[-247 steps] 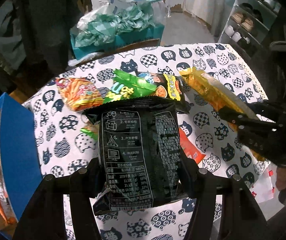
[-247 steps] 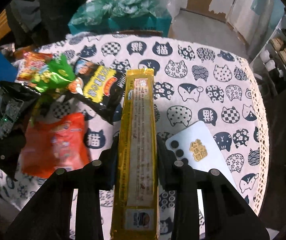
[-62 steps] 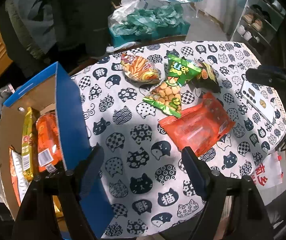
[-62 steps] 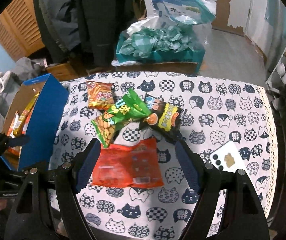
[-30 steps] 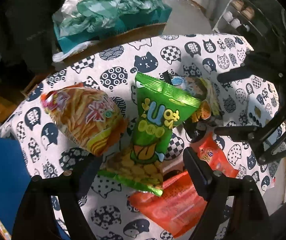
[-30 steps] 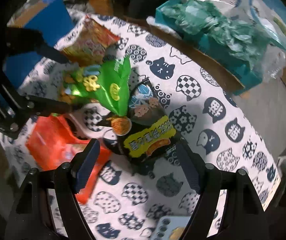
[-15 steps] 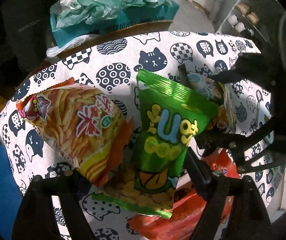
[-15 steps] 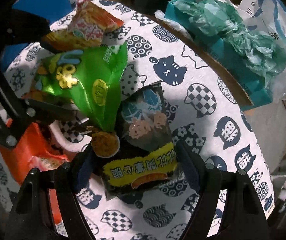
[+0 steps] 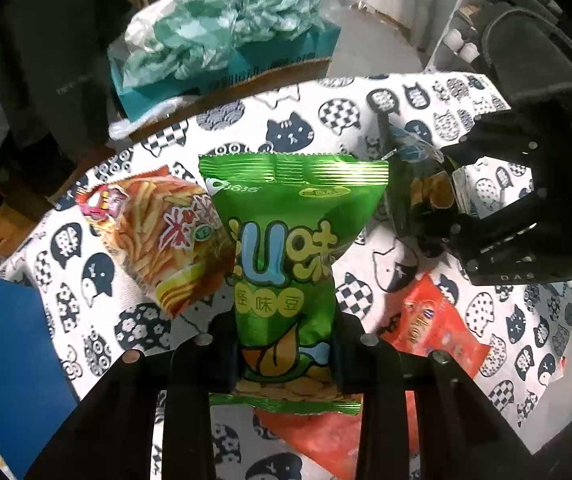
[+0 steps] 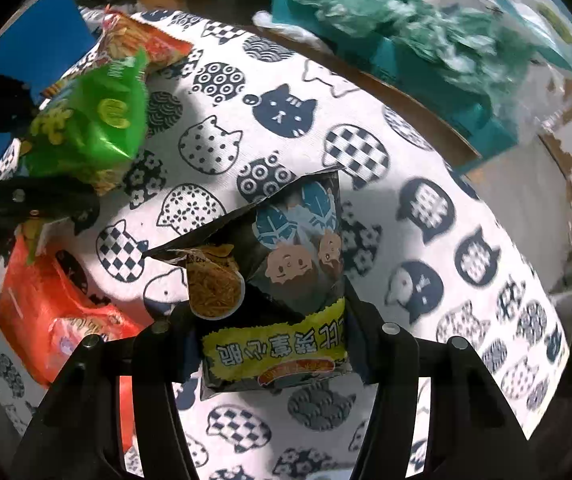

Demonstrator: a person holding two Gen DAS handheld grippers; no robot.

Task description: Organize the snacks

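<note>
The green snack bag (image 9: 286, 264) stands upright between the fingers of the left claw (image 9: 286, 354), which is clamped on its lower half, near the middle of the bench (image 9: 298, 120) with its cat-print cloth. The dark snack bag (image 10: 286, 280) sits between the fingers of the right claw (image 10: 269, 344); these jaws are closing and the pads press both sides of its lower part. A fries-print bag (image 9: 161, 236) lies just beside the green bag, toward the bench's left edge. An orange bag (image 9: 426, 340) lies flat near the bench's near edge, partly under the green bag. A blue box (image 9: 1, 352) stands at the left edge.
</note>
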